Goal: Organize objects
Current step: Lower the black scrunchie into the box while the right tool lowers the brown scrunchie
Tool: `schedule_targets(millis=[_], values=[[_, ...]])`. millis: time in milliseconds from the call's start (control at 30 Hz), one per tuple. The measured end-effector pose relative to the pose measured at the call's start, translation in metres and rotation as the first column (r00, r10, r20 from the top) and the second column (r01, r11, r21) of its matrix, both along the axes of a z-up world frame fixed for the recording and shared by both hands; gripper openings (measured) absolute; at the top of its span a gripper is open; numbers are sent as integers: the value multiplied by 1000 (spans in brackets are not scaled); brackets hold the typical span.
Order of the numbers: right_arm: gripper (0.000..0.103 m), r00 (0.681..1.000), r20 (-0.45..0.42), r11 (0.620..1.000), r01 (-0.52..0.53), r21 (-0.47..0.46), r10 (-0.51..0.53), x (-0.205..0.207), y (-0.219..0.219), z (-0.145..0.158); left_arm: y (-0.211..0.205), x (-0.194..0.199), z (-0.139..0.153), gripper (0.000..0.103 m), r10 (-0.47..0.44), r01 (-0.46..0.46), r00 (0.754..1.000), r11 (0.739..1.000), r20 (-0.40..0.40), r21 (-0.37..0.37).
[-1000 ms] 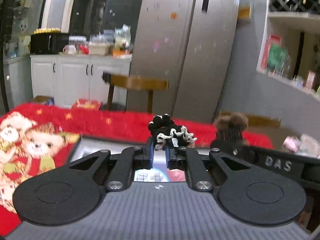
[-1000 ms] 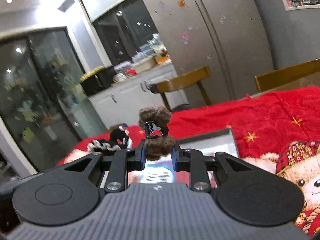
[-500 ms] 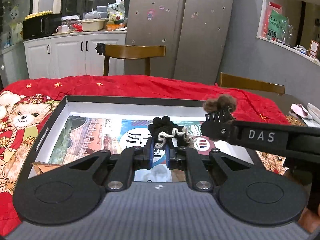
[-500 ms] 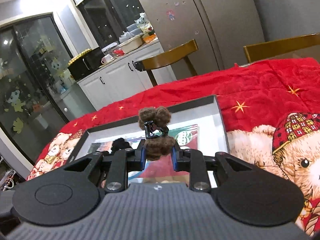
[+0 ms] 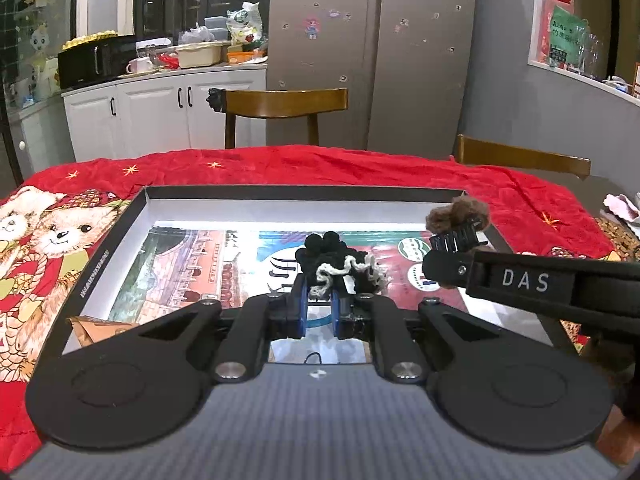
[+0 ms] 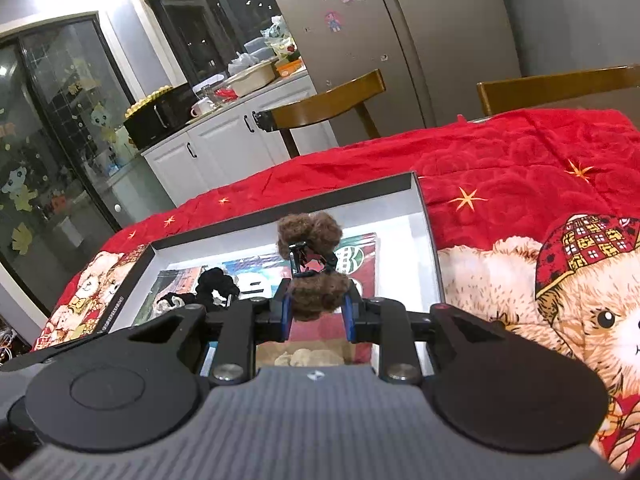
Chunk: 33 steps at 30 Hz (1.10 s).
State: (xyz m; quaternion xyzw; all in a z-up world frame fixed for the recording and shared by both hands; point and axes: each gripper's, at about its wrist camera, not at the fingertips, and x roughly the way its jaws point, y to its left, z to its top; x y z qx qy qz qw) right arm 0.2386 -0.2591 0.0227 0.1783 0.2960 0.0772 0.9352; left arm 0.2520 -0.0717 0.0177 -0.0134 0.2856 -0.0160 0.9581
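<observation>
Your red bear-print blanket (image 5: 360,168) covers the table. On it lies the shallow black-rimmed cardboard box with white walls (image 5: 304,194), its floor lined with printed pictures. Above that box, your left gripper (image 5: 319,312) is pinching a black-and-white knitted scrunchie (image 5: 340,268) between its blue-padded fingers. To the scrunchie's right, also above the box, your right gripper (image 6: 316,312) is clamped on a black hair claw clip with fuzzy brown pom-poms (image 6: 312,264), which stands upright between its fingers.
</observation>
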Motion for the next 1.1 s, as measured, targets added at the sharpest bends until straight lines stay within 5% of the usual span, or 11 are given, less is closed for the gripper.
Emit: schedule_targets(millis=[300, 1100], values=[[28, 1000, 19, 998, 16, -67, -15, -4, 9, 0, -1, 3, -5, 14, 26, -26, 1000, 999, 0, 35], [28, 1000, -16, 998, -2, -58, 1, 0, 10, -5, -1, 9, -13, 14, 11, -10, 999, 999, -34, 39]])
